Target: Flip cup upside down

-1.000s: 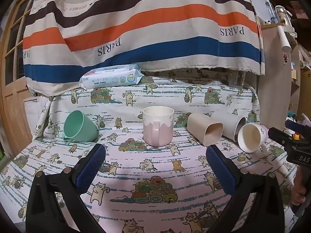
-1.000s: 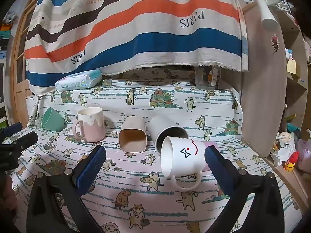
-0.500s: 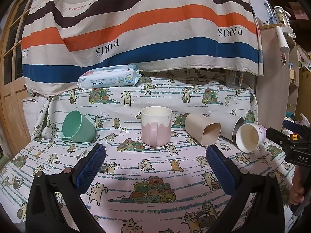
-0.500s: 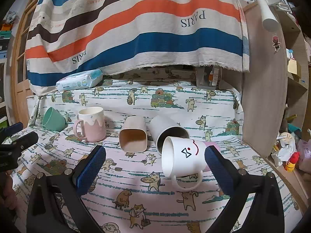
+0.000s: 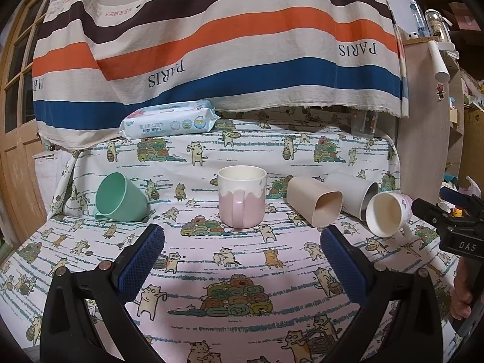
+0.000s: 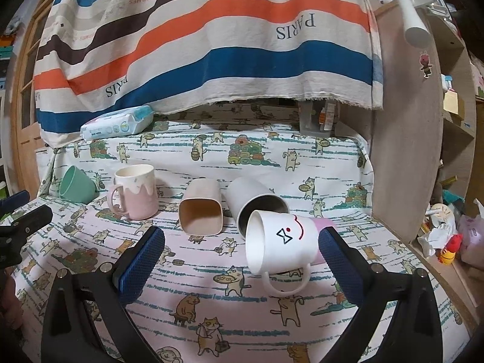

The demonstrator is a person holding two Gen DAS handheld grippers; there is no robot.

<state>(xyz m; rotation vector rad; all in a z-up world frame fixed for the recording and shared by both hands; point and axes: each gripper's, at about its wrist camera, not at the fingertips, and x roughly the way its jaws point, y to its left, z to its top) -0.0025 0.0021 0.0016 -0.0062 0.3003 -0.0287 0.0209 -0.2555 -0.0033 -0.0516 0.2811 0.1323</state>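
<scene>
On the cat-print cloth (image 5: 242, 272), glossy pink mug (image 5: 242, 201) upright; both tools (image 5: 242, 260) (image 6: 242, 260) agape, blue-padded.

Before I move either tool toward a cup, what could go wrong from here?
1. The pink mug is the only cup upright; the white face mug lies on its side and might roll when the open right tool closes.
2. The face mug seems to touch the grey tumbler, which lies beside the beige cup; a nudge could shift all three.
3. The cat-print cloth may bunch and tip a flipped cup.
</scene>
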